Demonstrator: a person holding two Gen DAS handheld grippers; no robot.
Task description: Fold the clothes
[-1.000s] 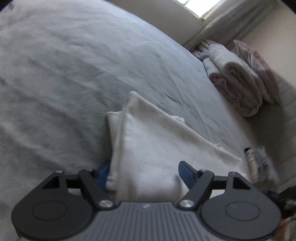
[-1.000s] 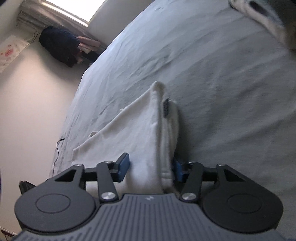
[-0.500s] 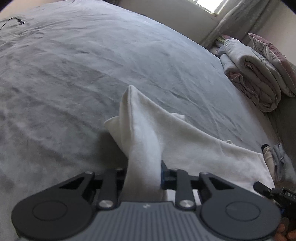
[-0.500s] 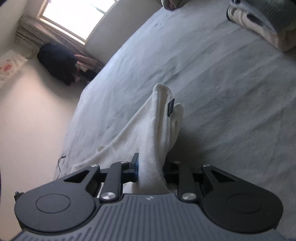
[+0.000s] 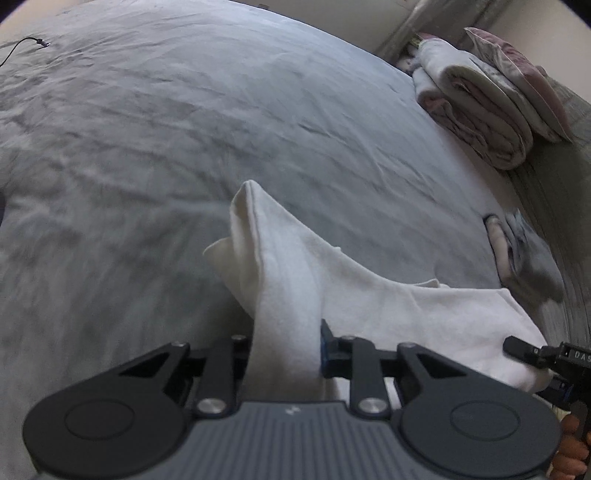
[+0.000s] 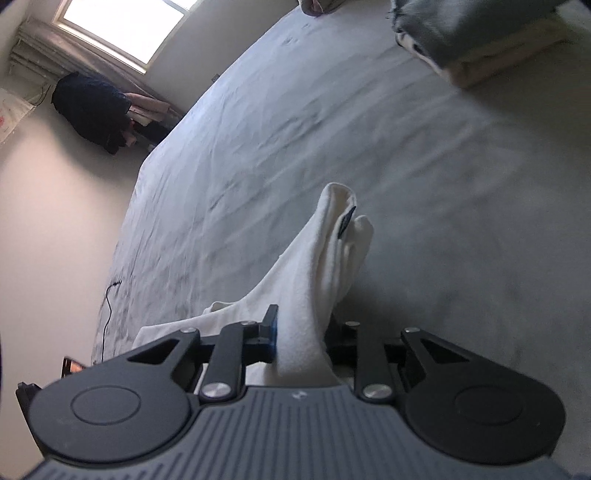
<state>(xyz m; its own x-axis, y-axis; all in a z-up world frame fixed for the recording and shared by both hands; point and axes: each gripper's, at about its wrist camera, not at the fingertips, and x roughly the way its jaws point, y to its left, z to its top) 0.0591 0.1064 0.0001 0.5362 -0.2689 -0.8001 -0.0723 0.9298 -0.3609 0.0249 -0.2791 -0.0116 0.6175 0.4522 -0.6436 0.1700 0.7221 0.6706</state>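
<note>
A white garment hangs above a grey bed sheet, held at two ends. My left gripper is shut on one end of it, the cloth bunched between the jaws. My right gripper is shut on the other end, where a small dark label shows. The right gripper's tip also shows in the left wrist view, at the far right, pinching the cloth's edge.
A folded pink and white quilt with a pillow lies at the bed's far right. A small pile of folded clothes lies near the right edge, also seen in the right wrist view. A cable lies on the sheet. Dark clothes hang by the window.
Both grippers closed on the white garment's ends and lifted it off the sheet. The cloth now hangs bunched between them instead of lying flat.
</note>
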